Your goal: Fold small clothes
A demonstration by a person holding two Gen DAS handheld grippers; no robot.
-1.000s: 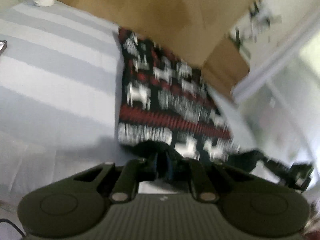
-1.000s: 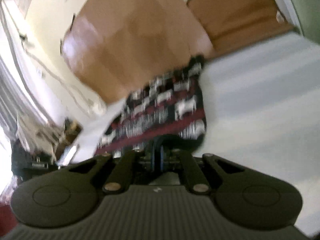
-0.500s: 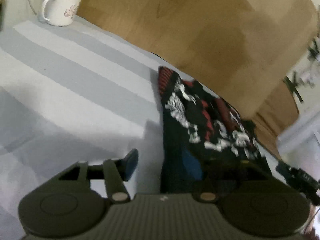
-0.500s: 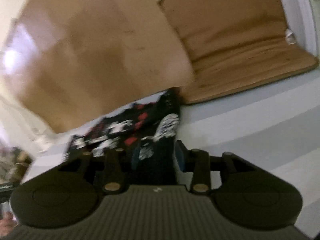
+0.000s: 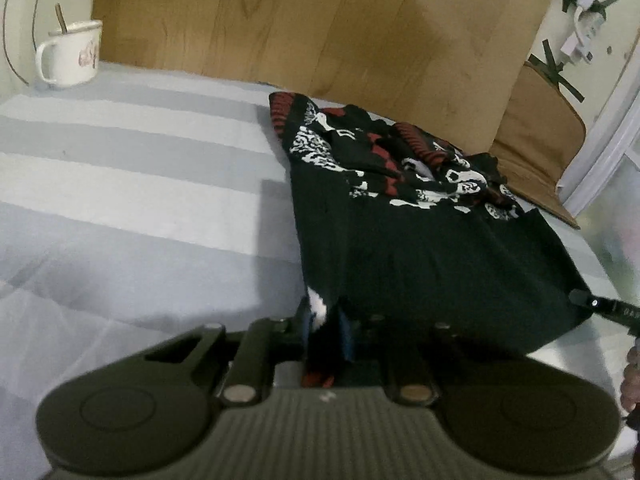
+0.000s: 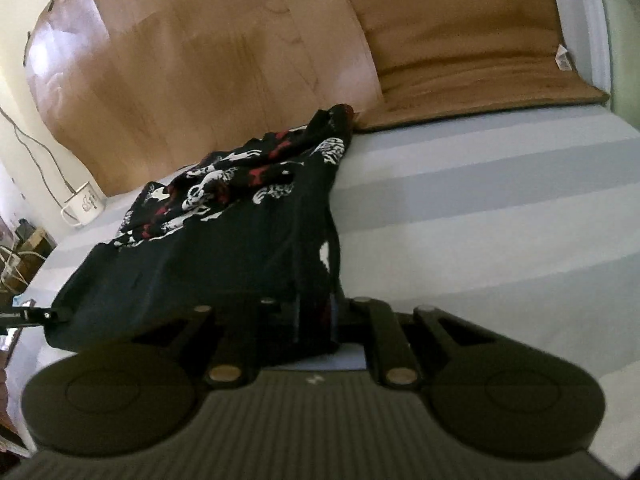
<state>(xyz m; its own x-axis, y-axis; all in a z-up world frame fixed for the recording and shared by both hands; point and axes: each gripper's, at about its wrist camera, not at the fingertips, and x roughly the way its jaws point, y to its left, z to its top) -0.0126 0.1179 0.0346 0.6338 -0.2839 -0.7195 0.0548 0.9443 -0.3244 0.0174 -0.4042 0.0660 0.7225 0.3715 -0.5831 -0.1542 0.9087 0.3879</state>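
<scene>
A small black garment (image 5: 420, 240) with a red and white pattern lies on the grey-striped bed sheet (image 5: 120, 184), its patterned end bunched toward the wooden headboard. My left gripper (image 5: 326, 330) is shut on its near left corner. The garment also shows in the right wrist view (image 6: 224, 240), where my right gripper (image 6: 314, 320) is shut on its near right corner. The plain black near edge stretches between the two grippers. The other gripper's tip shows at each view's edge.
A white mug (image 5: 68, 54) with a spoon stands at the far left by the wooden headboard (image 5: 320, 20); the mug also shows in the right wrist view (image 6: 82, 204). A brown cushion (image 6: 472, 52) leans at the far right. Striped sheet (image 6: 480, 200) lies on both sides.
Both grippers had opened half a second ago and are shut again on the garment's near corners. The garment, spread flat a second ago, now lies bunched at the far end, plain black side up.
</scene>
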